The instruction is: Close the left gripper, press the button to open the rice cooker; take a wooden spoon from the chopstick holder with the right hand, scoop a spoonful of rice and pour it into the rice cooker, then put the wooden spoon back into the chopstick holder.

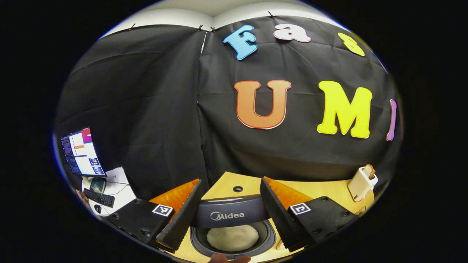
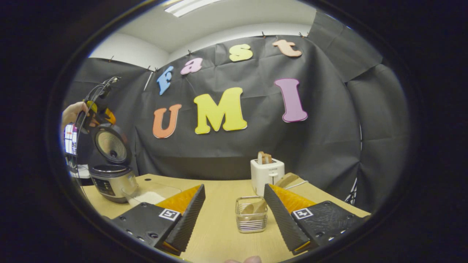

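Left gripper view: left gripper [image 1: 231, 215] spread wide, nothing between the fingers, poised above the rice cooker [image 1: 233, 233]. Cooker open, raised lid [image 1: 231, 215] standing between the two fingers, dark inner pot below it with a pale mound of rice [image 1: 232, 237] inside. Wooden table [image 1: 325, 188] beyond, with a round hole [image 1: 237, 189] just past the lid. White toaster [image 1: 362, 182] far to the right on the table, near the black cloth wall. Lit monitor [image 1: 82, 151], keyboard [image 1: 98, 197] and mouse [image 1: 97, 208] on a separate desk at far left. Fingertip of a hand [image 1: 230, 258] at the bottom edge.

Right gripper view: right gripper [image 2: 234, 215] also spread apart, holding nothing, low over the table [image 2: 219, 233]. Wire chopstick holder [image 2: 251, 214] standing on the table straight ahead between the fingers, wooden spoon [image 2: 252, 209] resting inside it with the bowl end showing above the mesh. White toaster [image 2: 267, 175] farther back, just right of the holder, bread slices sticking out of its slots. Rice cooker [image 2: 109, 179] at far left on the table, lid [image 2: 110, 145] up and tilted back. Clear container of rice [image 2: 150, 193] just beside the cooker on its right. Left gripper [image 2: 97, 111] held by a hand [image 2: 73, 111] above the raised lid; whether spread or pressed together cannot be told from here. Fingertip [image 2: 248, 260] at the bottom edge.
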The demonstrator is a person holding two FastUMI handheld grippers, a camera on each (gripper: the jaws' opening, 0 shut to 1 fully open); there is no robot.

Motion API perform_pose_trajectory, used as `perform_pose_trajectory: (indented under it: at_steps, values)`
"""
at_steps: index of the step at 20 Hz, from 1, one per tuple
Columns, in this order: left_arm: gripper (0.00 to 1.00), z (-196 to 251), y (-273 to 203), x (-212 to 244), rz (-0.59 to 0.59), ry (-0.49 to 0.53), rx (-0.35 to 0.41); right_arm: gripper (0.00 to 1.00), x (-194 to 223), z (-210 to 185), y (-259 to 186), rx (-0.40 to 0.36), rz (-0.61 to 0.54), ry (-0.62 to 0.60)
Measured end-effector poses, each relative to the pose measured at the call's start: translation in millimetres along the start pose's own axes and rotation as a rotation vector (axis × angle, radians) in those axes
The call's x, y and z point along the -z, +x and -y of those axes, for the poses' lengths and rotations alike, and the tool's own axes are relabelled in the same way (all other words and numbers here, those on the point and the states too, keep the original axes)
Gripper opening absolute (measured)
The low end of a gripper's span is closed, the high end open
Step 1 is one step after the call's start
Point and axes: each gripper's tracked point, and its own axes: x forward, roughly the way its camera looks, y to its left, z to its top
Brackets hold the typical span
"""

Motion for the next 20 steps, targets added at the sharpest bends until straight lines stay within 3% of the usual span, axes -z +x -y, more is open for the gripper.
perform_pose_trajectory:
  at_steps: [2,3,4,6,10,11,12,20]
  values:
    - [1.00,5.0,-12.1,18.8,-0.002,0.013,0.020,0.96,0.2,1.5,-3.8,0.011,0.005,0.005]
    - [1.00,7.2,-17.2,28.1,-0.004,0.015,0.034,0.92,0.6,0.5,-5.6,0.009,0.005,0.008]
    - [0.99,10.7,-21.6,38.5,-0.013,0.007,0.045,0.96,1.6,0.7,-8.4,0.009,0.006,0.012]
    - [0.99,15.7,-30.3,59.2,-0.032,-0.007,0.059,0.92,1.4,0.8,-12.7,0.017,0.010,0.010]
    - [0.99,18.0,-40.4,90.7,-0.012,-0.008,0.051,0.95,-2.2,-4.5,-19.0,0.036,0.035,-0.009]
    - [0.99,18.2,-41.5,98.4,-0.012,-0.010,0.049,0.92,-2.3,-8.4,-19.9,0.028,0.036,-0.009]
    - [0.98,19.8,-42.5,106.2,-0.014,-0.009,0.050,0.96,-1.7,-11.9,-20.9,0.019,0.036,-0.011]
    - [0.99,23.3,-44.1,133.6,0.014,0.004,0.060,0.92,8.4,-23.9,-16.5,0.017,0.003,-0.041]
